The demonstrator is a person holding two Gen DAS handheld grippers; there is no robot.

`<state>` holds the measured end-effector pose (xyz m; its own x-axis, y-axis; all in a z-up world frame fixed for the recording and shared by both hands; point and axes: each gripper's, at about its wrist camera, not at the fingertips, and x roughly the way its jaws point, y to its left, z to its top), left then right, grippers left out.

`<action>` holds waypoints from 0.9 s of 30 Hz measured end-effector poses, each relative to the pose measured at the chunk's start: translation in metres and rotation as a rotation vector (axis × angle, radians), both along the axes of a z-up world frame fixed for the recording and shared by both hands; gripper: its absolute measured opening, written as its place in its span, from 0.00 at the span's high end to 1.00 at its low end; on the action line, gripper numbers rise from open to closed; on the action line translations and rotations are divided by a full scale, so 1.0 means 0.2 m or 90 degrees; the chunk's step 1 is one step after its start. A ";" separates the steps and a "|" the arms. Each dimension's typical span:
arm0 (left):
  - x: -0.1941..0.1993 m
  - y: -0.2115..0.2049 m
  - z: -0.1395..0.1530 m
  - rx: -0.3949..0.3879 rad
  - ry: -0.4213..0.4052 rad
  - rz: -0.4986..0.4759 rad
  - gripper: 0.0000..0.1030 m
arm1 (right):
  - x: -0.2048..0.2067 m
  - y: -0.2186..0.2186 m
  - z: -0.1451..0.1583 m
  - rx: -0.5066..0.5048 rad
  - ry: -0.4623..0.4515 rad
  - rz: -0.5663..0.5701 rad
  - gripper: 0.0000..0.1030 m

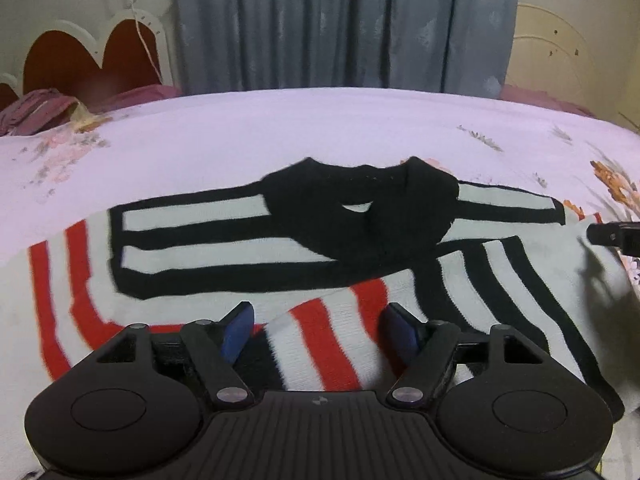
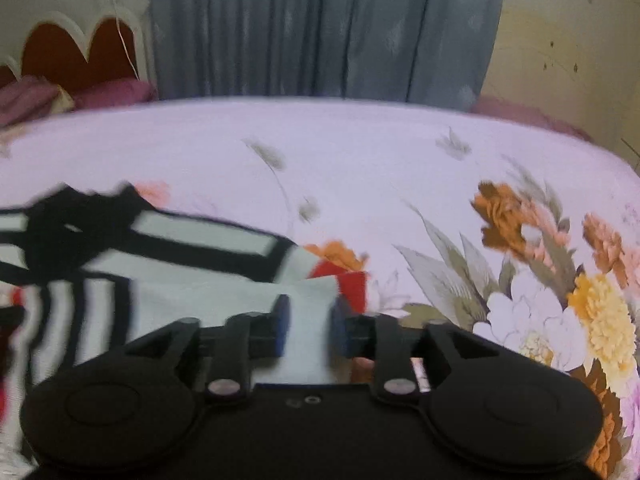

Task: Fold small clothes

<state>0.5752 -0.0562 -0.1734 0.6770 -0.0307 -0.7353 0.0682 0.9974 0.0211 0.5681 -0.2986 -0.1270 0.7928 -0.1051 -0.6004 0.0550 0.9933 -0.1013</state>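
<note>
Left gripper (image 1: 318, 330) hovers with jaws apart over the striped sweater (image 1: 280, 240) on the bedspread (image 1: 320, 128), while the right gripper (image 2: 310, 322) straddles its pale edge, parted, not pinching.

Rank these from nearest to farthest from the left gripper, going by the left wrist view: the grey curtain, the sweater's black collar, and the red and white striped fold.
From the left gripper:
1. Red and white striped fold, lying right between the fingers.
2. Black collar, straight ahead at the sweater's middle.
3. Grey curtain, beyond the bed's far edge.
</note>
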 end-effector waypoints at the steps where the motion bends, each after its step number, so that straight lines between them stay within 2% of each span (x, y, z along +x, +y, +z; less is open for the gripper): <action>1: -0.01 0.02 0.01 0.007 -0.004 0.003 0.31 | -0.05 0.03 0.02 0.001 -0.016 0.004 0.67; 10: -0.19 0.36 0.13 0.027 -0.034 0.035 0.30 | -0.32 0.26 0.12 0.017 -0.044 0.050 0.66; 15: -0.30 0.66 0.20 0.012 -0.050 0.089 0.30 | -0.40 0.36 0.13 0.019 -0.037 0.056 0.64; 19: -0.47 1.02 0.20 -0.013 -0.063 0.174 0.30 | -0.44 0.44 0.12 0.013 -0.030 0.063 0.63; 23: -0.74 1.48 0.21 -0.100 -0.122 0.316 0.31 | -0.46 0.50 0.11 0.009 -0.027 0.071 0.62; 26: -0.92 1.75 0.19 -0.121 -0.158 0.421 0.31 | -0.45 0.55 0.10 0.017 -0.017 0.073 0.62; 27: -0.95 1.84 0.16 -0.139 -0.155 0.453 0.31 | -0.45 0.56 0.09 0.024 -0.014 0.071 0.62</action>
